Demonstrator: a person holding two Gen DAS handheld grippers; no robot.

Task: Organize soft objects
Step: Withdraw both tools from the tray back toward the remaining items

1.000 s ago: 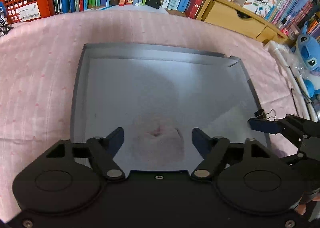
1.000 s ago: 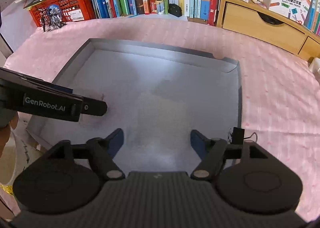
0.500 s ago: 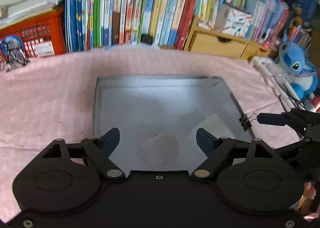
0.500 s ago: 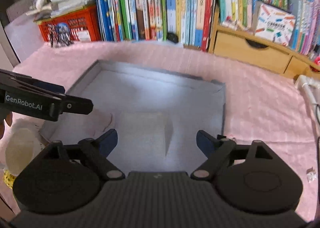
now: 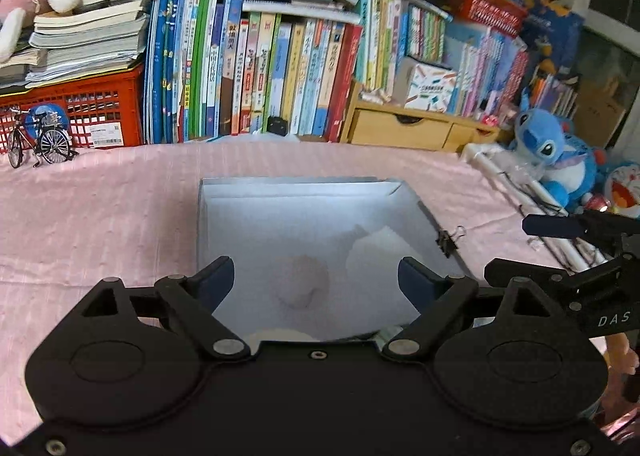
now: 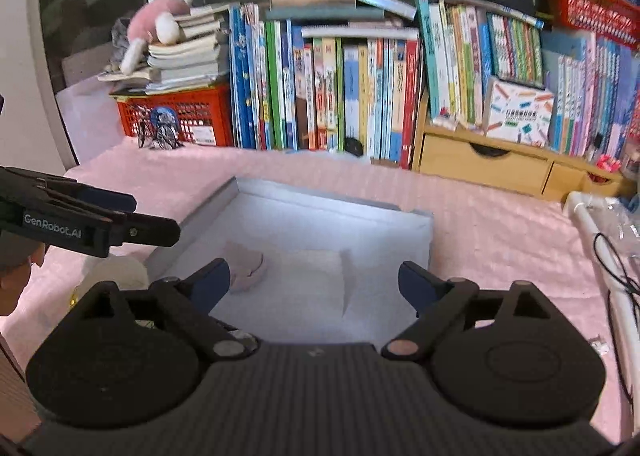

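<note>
A home, probably a child's bedroom or study. Packed rows of picture books [image 6: 340, 92] line the back, with plush toys [image 5: 556, 152], a small wooden drawer unit [image 6: 492, 168] and a pink bedspread-like cloth [image 5: 100, 216].

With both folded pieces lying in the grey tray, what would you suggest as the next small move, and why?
Probably swing the left tool toward the cream soft item lying outside the grey tray. Both tools' jaws are opening with nothing between them, and the pink piece and white piece already rest inside.
</note>
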